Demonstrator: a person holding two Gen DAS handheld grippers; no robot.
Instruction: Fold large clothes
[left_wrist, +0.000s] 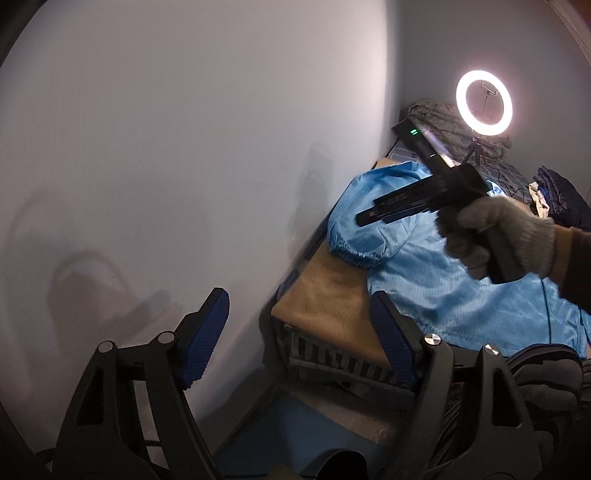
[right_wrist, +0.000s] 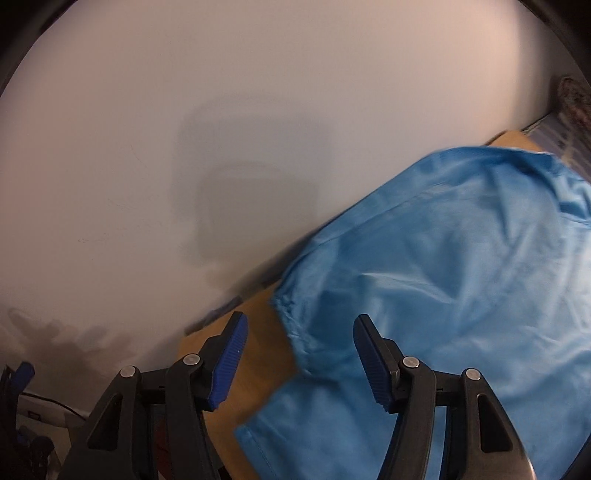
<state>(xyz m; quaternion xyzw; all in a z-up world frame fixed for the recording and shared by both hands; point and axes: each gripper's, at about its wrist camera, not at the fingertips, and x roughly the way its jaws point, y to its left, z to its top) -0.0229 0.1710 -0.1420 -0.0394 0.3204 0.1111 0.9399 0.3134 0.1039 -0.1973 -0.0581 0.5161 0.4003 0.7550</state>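
Observation:
A large light-blue garment (left_wrist: 436, 266) with an elastic cuff lies spread on a tan-covered surface (left_wrist: 328, 295); it also fills the right of the right wrist view (right_wrist: 443, 277). My left gripper (left_wrist: 299, 332) is open and empty, held off the near end of the surface, away from the cloth. My right gripper (right_wrist: 299, 354) is open and empty, hovering above the garment's elastic cuff edge (right_wrist: 291, 325). In the left wrist view the right gripper (left_wrist: 369, 218) shows side-on, held by a grey-gloved hand (left_wrist: 498, 232) above the garment.
A plain white wall (left_wrist: 166, 147) runs along the left of the surface. A lit ring light (left_wrist: 484, 98) on a small tripod stands at the far end beside folded bedding (left_wrist: 443, 122). Dark clothes (left_wrist: 557, 195) are piled at the far right.

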